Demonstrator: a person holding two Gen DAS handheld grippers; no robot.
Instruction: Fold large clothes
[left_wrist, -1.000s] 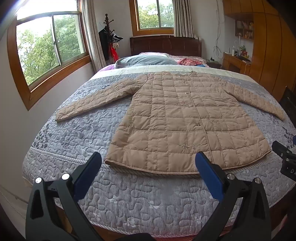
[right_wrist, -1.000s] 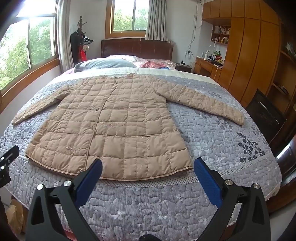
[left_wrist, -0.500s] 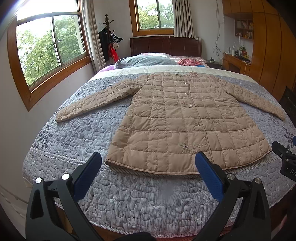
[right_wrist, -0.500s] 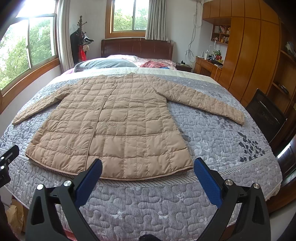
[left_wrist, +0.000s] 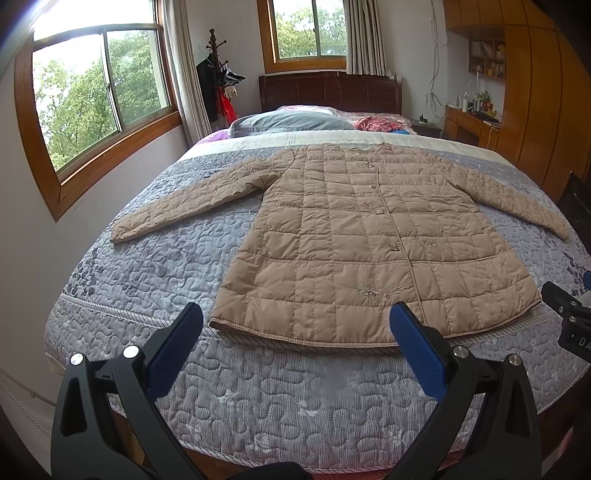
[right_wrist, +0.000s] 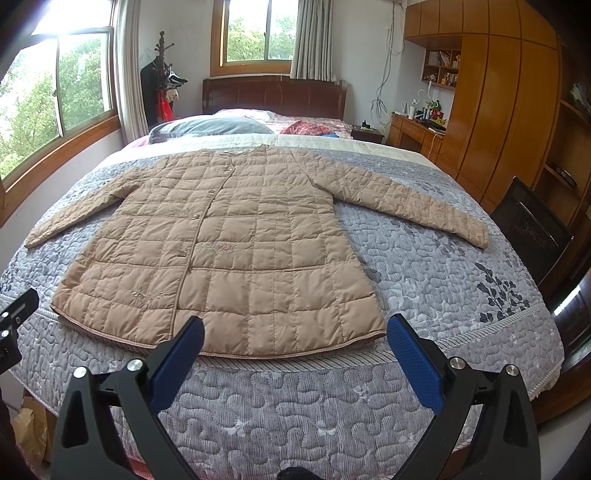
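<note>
The tan quilted coat (left_wrist: 373, 240) lies flat and face up on the grey quilted bedspread (left_wrist: 155, 266), buttoned, both sleeves spread outward, its hem near the foot edge of the bed. The left tool (left_wrist: 295, 332) hovers off the foot of the bed over the hem's left part, jaws wide and holding nothing (blue pads (left_wrist: 413, 343) apart). The right tool (right_wrist: 295, 332) hangs likewise over the hem's right part, wide and holding nothing. A grey pillow (right_wrist: 210, 127) sits beyond the collar

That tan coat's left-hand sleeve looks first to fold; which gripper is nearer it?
Probably the left gripper: it hangs open over the coat hem's left corner, the sleeve stretching out on its side.
</note>
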